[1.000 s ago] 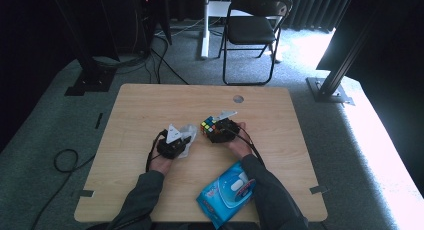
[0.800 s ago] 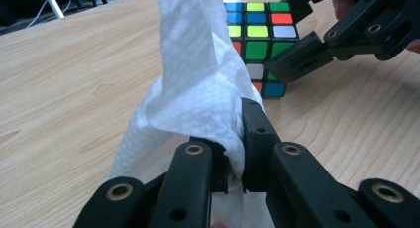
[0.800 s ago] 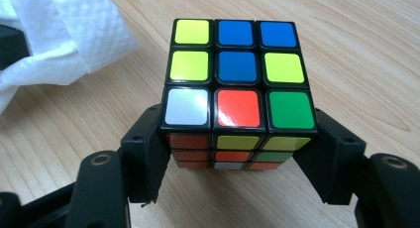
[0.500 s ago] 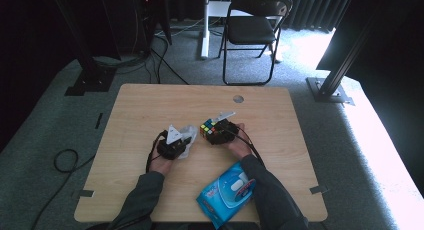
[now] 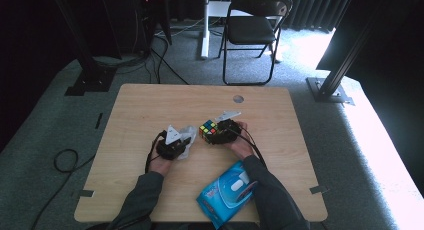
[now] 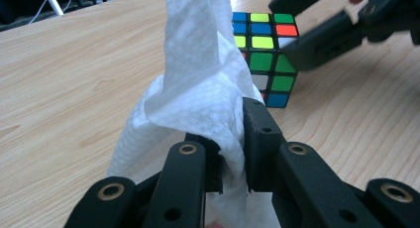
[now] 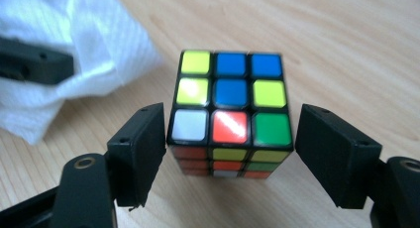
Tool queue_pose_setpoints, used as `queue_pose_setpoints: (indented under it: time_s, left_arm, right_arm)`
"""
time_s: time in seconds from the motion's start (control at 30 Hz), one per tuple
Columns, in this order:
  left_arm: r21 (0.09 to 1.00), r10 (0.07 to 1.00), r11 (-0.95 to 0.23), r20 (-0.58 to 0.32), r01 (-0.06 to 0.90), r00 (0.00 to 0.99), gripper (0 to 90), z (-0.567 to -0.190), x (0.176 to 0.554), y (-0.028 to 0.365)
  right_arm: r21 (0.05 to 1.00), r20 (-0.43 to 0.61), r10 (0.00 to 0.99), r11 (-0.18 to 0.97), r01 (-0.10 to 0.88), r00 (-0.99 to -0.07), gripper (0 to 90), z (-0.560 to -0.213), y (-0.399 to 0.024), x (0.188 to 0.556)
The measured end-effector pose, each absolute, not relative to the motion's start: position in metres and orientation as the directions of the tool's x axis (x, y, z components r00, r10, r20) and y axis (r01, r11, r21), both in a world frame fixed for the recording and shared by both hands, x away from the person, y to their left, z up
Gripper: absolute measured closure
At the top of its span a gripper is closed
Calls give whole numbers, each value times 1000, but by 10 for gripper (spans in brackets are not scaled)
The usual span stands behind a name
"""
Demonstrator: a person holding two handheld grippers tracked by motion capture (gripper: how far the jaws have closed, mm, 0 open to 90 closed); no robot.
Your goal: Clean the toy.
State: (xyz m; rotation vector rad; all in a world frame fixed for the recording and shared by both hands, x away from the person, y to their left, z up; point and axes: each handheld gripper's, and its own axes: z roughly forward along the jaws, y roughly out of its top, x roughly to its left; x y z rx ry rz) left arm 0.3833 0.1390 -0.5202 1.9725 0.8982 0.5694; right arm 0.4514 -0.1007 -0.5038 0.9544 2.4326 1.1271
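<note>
The puzzle cube (image 7: 230, 111) stands flat on the tabletop (image 5: 150, 105), near the middle and slightly toward the person's right. It sits squarely between the fingers of the right gripper (image 7: 230, 153). The left finger (image 7: 141, 148) lies at or just off the cube's lower edge; the right finger (image 7: 337, 153) stands clear with a visible gap. The right fingers are therefore open around the cube and have just been widening, with the cube between them but not pressed. The cube has no long axis, so only the line through the two flanked side faces matters, and the fingers straddle it evenly.

The left gripper (image 6: 230, 148) is clamped on a white wipe (image 6: 198, 89), which bunches up above the fingers (part of it rises past the cube in the left gripper view). The cube lies just ahead of and to the right of that wipe, near but apart.

Pose: in the high view both forearms enter from the near edge. The right hand (image 5: 240, 142) holds its gripper low and roughly level, pointing left at the cube. The left hand (image 5: 162, 162) is close beside it, the wipe toward the cube. A blue wipes packet (image 5: 225, 192) lies near the table edge.

Judgement: the wipe-bearing left gripper is placed to reach the cube's facing side next.
</note>
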Motion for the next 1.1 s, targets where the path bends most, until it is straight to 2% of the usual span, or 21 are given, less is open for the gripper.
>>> queue_pose_setpoints:
  time_s: [0.1,0.2,0.33,0.43,0.67,1.1]
  left_arm:
    - [855,771,-360,47,374,635,796,-520,383,139]
    - [855,770,-361,48,373,636,795,-521,383,139]
    - [854,767,-363,48,372,640,790,-521,383,137]
    - [853,767,-364,47,374,640,790,-522,383,137]
    - [852,766,-366,47,374,641,789,-522,383,137]
    - [853,766,-365,47,374,641,784,-522,383,137]
  right_arm:
    - [788,13,681,444,427,-732,338,-498,-103,450]
    - [812,4,693,418,407,-721,447,-494,-105,450]
    - [819,18,718,389,422,-696,546,-494,-110,455]
    - [811,40,732,374,449,-681,583,-497,-113,460]
    - [804,79,745,345,484,-662,564,-498,-115,467]
    - [795,105,719,354,492,-687,591,-499,-111,464]
